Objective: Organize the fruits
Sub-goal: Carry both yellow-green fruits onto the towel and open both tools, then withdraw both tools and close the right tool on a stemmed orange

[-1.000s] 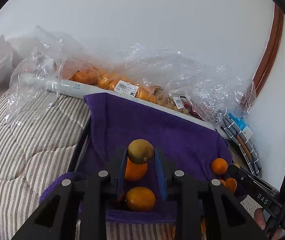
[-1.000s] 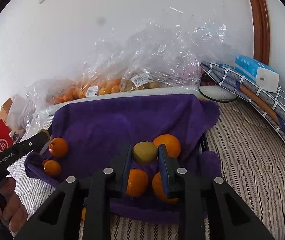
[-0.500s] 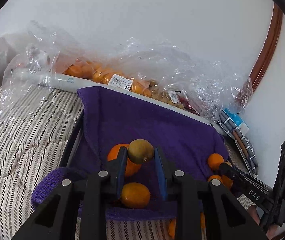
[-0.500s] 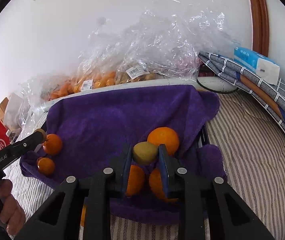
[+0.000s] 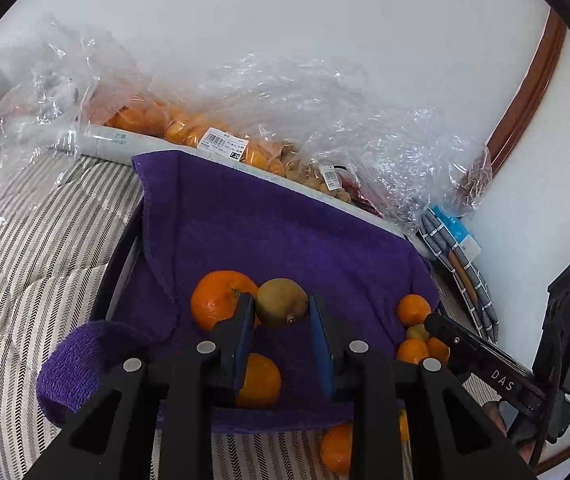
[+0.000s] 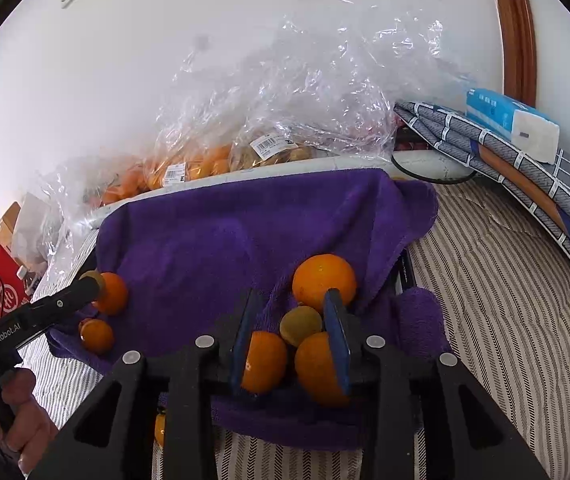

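Note:
A purple towel lines a black-rimmed basket and holds several oranges. My left gripper is shut on a green-brown fruit, just beside a big orange; another orange lies below the jaws. In the right wrist view my right gripper is opening its jaws. A yellow-green fruit rests loose between them on two oranges, with a gap to the left pad. A larger orange sits just beyond. The left gripper shows at the towel's left edge.
Clear plastic bags of fruit lie along the white wall behind the basket. A folded checked cloth with a tissue pack is at the right. Striped bedding surrounds the basket. A loose orange lies before the towel.
The right jaws have parted and the yellow-green fruit has sunk from between the pads onto the oranges. The left gripper has tilted a little, its fruit still gripped.

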A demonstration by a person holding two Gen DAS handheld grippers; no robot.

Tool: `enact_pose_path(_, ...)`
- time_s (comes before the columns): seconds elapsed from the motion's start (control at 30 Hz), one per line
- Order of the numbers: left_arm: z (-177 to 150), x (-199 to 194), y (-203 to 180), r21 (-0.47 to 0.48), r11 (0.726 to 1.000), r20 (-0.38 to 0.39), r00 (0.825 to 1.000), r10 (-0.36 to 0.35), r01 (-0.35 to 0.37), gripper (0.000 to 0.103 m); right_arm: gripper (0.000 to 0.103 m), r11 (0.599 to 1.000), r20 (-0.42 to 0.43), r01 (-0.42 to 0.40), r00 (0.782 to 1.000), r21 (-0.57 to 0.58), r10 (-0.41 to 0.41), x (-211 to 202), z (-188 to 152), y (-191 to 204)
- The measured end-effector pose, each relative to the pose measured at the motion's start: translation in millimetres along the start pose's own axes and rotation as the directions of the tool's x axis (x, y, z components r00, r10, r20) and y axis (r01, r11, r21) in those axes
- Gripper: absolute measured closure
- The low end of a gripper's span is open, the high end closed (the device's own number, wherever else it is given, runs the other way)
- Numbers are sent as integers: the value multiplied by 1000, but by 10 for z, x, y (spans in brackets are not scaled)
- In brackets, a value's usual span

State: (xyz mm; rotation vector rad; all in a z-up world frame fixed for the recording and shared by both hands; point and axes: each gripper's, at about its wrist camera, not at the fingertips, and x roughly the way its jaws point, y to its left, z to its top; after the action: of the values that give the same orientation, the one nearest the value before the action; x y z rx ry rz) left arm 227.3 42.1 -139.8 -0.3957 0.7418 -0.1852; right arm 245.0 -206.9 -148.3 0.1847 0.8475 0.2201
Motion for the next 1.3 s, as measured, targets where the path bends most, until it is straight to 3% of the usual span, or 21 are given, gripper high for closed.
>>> enact_pose_path(0.27, -13, 30, -24, 16, 1000, -11, 1000, -5, 5, 76, 56, 1000, 22, -12, 1000, 15, 12, -62, 20, -7)
enact_pose_path(0.5, -6, 49, -32, 23, 1000, -16, 1000, -2, 3, 76, 55, 999, 35, -13, 999, 31, 11, -105, 30, -33)
enact_pose_path(0.67, -11, 20, -36, 24, 1000, -5, 1000, -10, 10, 67, 55, 999, 42, -10, 999, 31, 8, -133, 36, -30)
enact_pose_path(1.0, -29, -138, 19, 32, 999, 44, 998, 38, -39, 61, 53, 999, 75, 42, 996, 5, -42, -246, 11, 48)
enact_pose_path(1.3, 20, -270, 263, -66, 996, 68, 995, 71, -67, 60, 53, 998, 36, 34, 999, -54, -32, -562, -323, 348)
